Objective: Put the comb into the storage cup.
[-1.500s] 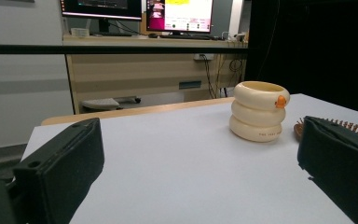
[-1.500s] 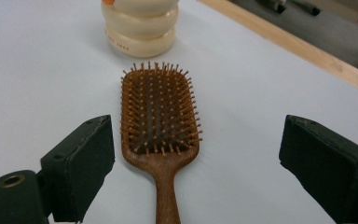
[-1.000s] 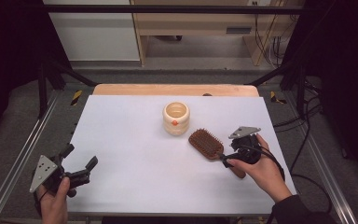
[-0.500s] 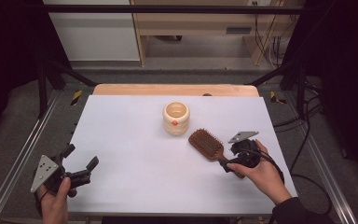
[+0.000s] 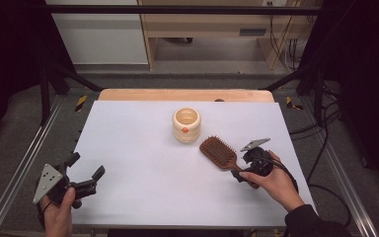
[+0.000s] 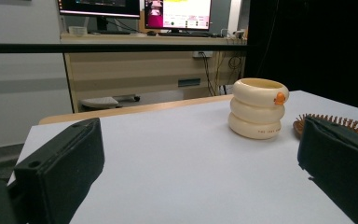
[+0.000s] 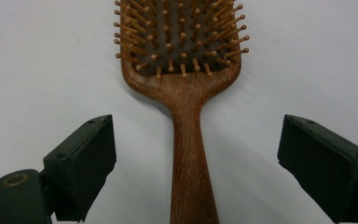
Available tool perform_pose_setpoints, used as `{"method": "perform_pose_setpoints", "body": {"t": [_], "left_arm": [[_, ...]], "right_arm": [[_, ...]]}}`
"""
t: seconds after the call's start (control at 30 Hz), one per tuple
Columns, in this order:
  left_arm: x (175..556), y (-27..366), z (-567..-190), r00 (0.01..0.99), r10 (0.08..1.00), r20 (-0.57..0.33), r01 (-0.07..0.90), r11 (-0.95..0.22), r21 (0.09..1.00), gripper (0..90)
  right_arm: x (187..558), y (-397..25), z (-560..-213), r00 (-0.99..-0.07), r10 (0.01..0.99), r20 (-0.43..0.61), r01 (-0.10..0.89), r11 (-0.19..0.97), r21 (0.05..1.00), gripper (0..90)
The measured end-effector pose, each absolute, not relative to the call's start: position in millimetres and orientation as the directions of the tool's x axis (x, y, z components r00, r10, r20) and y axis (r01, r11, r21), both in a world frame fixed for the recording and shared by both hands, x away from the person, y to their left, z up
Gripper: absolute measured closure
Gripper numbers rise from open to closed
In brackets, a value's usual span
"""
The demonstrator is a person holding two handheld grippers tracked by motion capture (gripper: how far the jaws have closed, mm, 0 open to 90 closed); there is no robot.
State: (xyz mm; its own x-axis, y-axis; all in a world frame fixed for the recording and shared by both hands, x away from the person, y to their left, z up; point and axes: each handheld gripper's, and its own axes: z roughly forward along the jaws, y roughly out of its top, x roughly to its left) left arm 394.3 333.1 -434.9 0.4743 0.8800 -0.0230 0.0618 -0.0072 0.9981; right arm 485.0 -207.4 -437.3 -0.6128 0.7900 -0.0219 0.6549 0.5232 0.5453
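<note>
**Ana:** Right of centre in the high view lies the hairbrush [image 5: 220, 153], a brown wooden paddle brush with its bristles up, flat on the white table [image 5: 138, 148]. Its head points toward the upper left of the frame and its handle runs to the lower right, under the right gripper [image 5: 249, 170].

**Ben:** And the right gripper's jaws?

**Ana:** Spread wide. In the right gripper view the hairbrush [image 7: 186, 93] has a smooth, grained handle rising up the middle of the frame between the two blocky black jaws, with clear table on either side of it. Neither jaw touches the wood. The wooden pins are round-tipped and sit in a dark pad.

**Ben:** What else is on the table?

**Ana:** A cream cup [image 5: 186, 124] shaped like three stacked rings, glossy, with a small orange knob on its side, just above and left of the brush head.

**Ben:** The left gripper?

**Ana:** The left gripper [image 5: 86, 173] is at the lower left of the high view, jaws parted with nothing between them, well apart from the brush.
</note>
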Motion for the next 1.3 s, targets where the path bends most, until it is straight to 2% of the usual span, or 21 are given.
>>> {"method": "perform_pose_setpoints", "body": {"t": [0.17,0.57,1.1,1.3], "left_arm": [[394.0,333.2,-434.7,0.475,0.88,-0.023,0.06,-0.006,0.998,0.6],[394.3,333.6,-434.8,0.474,0.88,-0.025,0.061,-0.004,0.998,0.6],[394.3,333.4,-434.7,0.472,0.881,-0.022,0.06,-0.007,0.998,0.7],[394.2,333.6,-434.7,0.471,0.882,-0.022,0.059,-0.007,0.998,0.7]], "right_arm": [[491.8,-200.7,-442.7,-0.623,0.782,-0.003,0.665,0.532,0.523,16.4],[499.1,-191.0,-451.0,-0.636,0.772,0.014,0.687,0.558,0.465,42.2],[503.5,-193.9,-453.9,-0.65,0.76,0.022,0.695,0.582,0.422,55.0],[505.7,-195.7,-454.1,-0.651,0.759,0.014,0.694,0.588,0.415,63.8]]}}
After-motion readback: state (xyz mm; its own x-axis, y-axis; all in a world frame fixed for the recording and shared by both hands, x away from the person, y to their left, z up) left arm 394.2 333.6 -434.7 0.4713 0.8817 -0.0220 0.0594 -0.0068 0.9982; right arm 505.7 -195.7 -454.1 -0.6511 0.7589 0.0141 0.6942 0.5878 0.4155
